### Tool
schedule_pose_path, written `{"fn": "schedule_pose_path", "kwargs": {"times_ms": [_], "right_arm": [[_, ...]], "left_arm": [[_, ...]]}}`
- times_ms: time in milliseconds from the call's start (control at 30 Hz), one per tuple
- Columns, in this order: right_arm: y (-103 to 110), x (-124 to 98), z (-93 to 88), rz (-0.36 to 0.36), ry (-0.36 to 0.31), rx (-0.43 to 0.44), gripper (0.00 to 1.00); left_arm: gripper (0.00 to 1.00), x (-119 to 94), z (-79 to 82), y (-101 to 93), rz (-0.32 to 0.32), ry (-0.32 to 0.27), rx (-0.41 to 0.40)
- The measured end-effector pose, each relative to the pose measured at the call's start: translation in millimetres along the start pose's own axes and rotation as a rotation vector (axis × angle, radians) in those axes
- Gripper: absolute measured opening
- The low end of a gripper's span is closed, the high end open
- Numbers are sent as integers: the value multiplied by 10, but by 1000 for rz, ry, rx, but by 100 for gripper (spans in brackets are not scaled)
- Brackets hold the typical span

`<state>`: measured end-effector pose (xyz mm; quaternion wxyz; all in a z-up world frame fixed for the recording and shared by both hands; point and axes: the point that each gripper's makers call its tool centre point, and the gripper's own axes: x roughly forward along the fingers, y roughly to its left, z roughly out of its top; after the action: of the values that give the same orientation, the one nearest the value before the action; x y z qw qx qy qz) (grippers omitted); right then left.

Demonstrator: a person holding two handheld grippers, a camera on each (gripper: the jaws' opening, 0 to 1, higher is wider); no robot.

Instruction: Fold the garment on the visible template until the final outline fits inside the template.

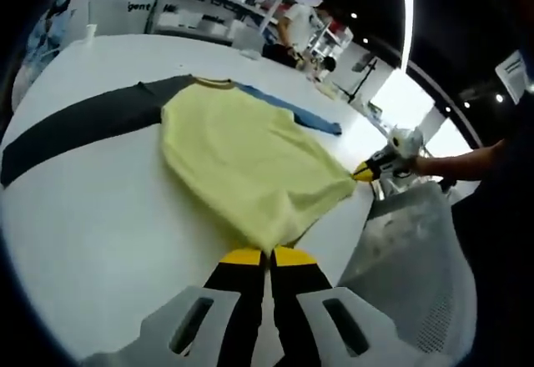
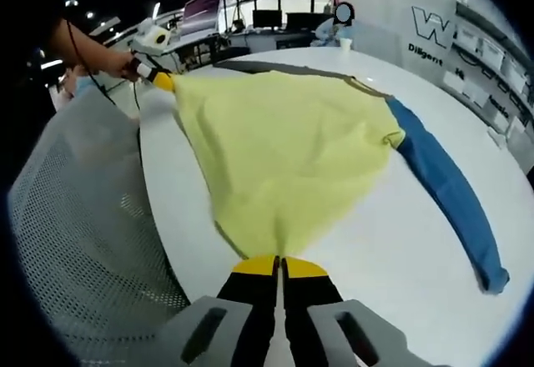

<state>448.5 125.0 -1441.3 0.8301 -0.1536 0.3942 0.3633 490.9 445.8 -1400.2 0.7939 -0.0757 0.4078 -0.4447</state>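
Presently we record one garment, a long-sleeved shirt (image 1: 250, 154) with a pale yellow body, lying on a round white table (image 1: 100, 233). We take the table as our landmark. The shirt lies across the table's middle, collar toward the far edge and hem toward the near edge.

Item: dark grey sleeve (image 1: 79, 129), stretched flat on the table, running from the shirt's shoulder toward the table's left rim in the left gripper view.

Item: blue sleeve (image 2: 450, 200), flat on the table, running from the other shoulder toward the table's rim on the right of the right gripper view.

Item: left gripper (image 1: 269, 257), yellow-tipped black jaws pressed together on one hem corner of the shirt at the near edge of the table. In the right gripper view we see it (image 2: 158, 79) at the table's rim, with a hand (image 2: 113, 60) behind it, pinching that corner.

Item: right gripper (image 2: 279, 265), yellow-tipped black jaws closed on the other hem corner, the yellow cloth drawn to a point between them. In the left gripper view it (image 1: 367, 171) sits at the table's rim, held by a hand (image 1: 434, 165).

Item: mesh chair back (image 2: 83, 242), grey, just beside the table's near edge.

Item: shelving (image 1: 217, 4) beyond the table's far side.

We see no template outline on the table.
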Motion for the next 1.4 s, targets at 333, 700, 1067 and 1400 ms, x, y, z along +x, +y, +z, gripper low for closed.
{"fn": "schedule_pose_path", "kwargs": {"times_ms": [333,700,1067,1400], "right_arm": [[61,-57,-42,14,30,-27,0],[-13,-125,-180,-3,78,-54,0],[-1,-111,-127,-16,41,-89,0],[-80,-144,6,-42,-19,-80,12]], "left_arm": [[2,-7,-134,19,-5,55,-33],[2,75,-356,-113,-56,130,-82],[2,104,-366,26,16,96,-1],[15,17,-392,23,9,82,24]]}}
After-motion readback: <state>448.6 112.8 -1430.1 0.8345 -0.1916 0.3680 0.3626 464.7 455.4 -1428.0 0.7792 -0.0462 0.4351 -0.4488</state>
